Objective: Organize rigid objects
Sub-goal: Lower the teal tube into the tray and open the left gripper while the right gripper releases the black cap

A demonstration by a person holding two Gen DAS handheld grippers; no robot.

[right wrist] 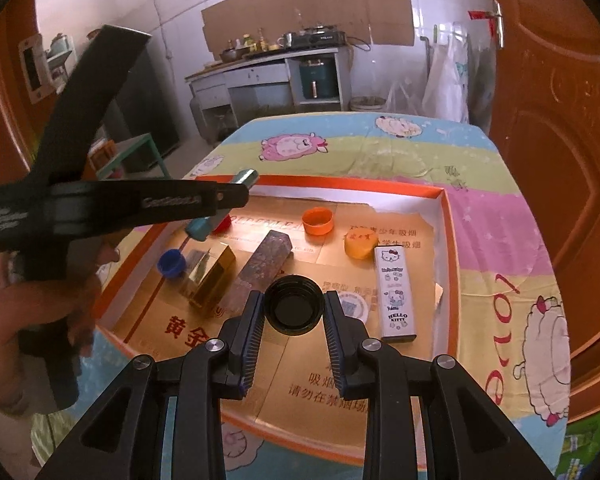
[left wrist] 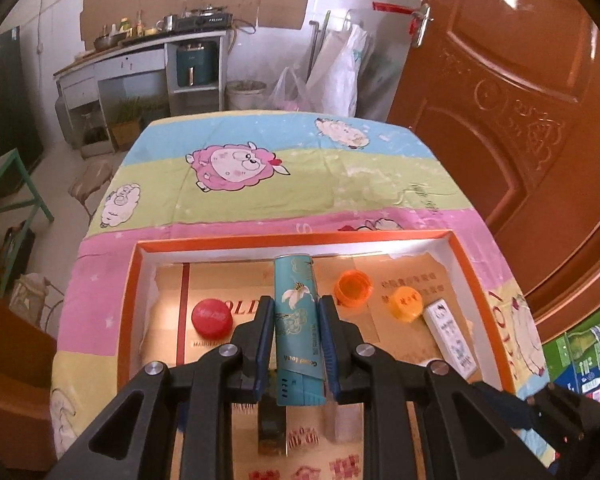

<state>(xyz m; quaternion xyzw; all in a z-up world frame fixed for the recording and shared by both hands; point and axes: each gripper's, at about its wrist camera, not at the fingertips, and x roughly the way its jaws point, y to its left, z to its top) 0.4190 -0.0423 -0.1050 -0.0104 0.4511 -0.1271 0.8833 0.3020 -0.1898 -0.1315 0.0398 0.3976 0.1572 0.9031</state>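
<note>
My left gripper [left wrist: 296,305] is shut on a teal flowered lighter [left wrist: 297,320], held lengthwise over the orange-rimmed tray [left wrist: 300,237]. The right wrist view shows that same lighter [right wrist: 247,177] sticking out past the left gripper's fingers, above the tray's left part. My right gripper [right wrist: 294,301] is shut on a black bottle cap [right wrist: 294,312], its hollow side facing the camera, above the tray's [right wrist: 448,240] middle. In the tray lie a red cap [left wrist: 212,317], an orange cap [right wrist: 318,221], a yellow cap [right wrist: 362,246], a blue cap [right wrist: 171,263] and a white Hello Kitty lighter [right wrist: 396,292].
A gold lighter [right wrist: 214,280] and a dark mottled lighter [right wrist: 262,270] lie side by side in the tray's left half. A pale round lid [right wrist: 354,306] sits behind my right finger. A person's hand [right wrist: 20,312] holds the left gripper. A brown door [right wrist: 560,160] stands at the right.
</note>
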